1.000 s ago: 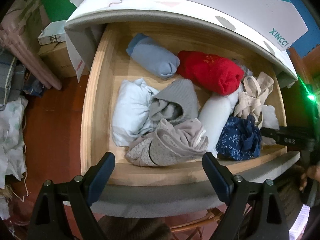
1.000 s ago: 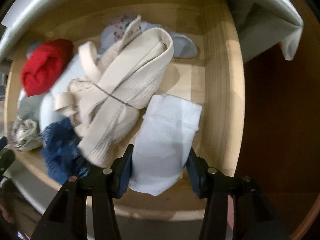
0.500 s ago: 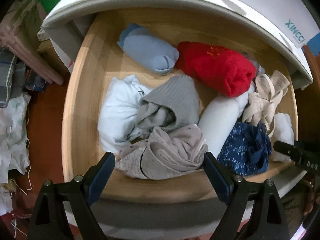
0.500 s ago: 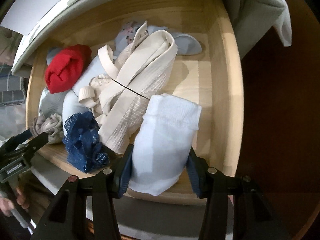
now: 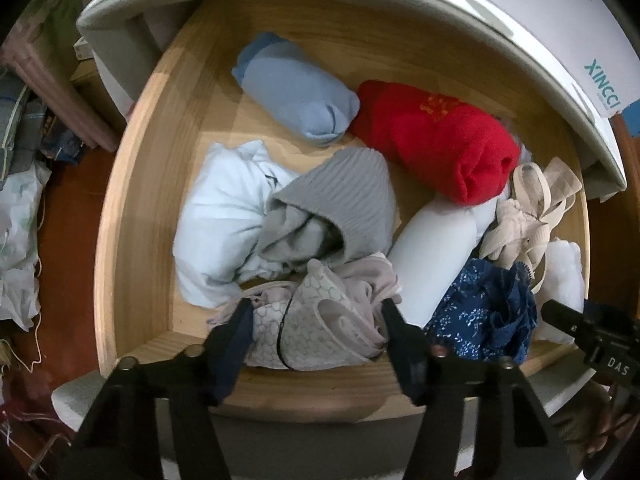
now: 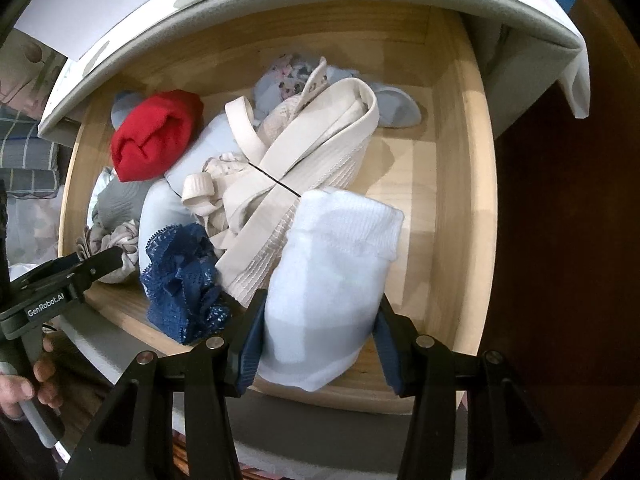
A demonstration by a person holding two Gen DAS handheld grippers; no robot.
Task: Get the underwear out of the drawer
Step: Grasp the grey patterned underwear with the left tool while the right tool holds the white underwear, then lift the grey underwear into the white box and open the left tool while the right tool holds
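The wooden drawer (image 5: 132,216) stands pulled out from under a white cabinet top (image 5: 480,20), packed with folded and crumpled clothes. At its left lies a pale blue crumpled garment (image 5: 224,220), with a light blue roll (image 5: 296,88) farther back. Just right of the pale garment sits a grey ribbed piece (image 5: 340,208), and in front of it, against the near wall, a taupe patterned underwear (image 5: 320,316). The left gripper (image 5: 316,332) reaches over the near wall with its fingers on either side of this piece; both pads (image 5: 236,336) appear to press the fabric, though whether they have clenched on it I cannot tell.

Right of the grey piece a red roll (image 5: 440,140) lies toward the back, and a white roll (image 5: 432,256) angles toward the near edge. Next comes a dark blue lace garment (image 6: 180,276) at the near wall, then a beige strapped garment (image 6: 304,160) piled in the middle, with a floral piece (image 6: 288,76) and a small blue-grey item (image 6: 396,108) behind it.

Farthest right, a white folded sock-like bundle (image 6: 332,280) rests near the front wall. The right gripper (image 6: 320,340) straddles it, both blue pads (image 6: 250,344) touching its sides, so its jaws grasp the bundle. The drawer floor to the right of it is bare wood.
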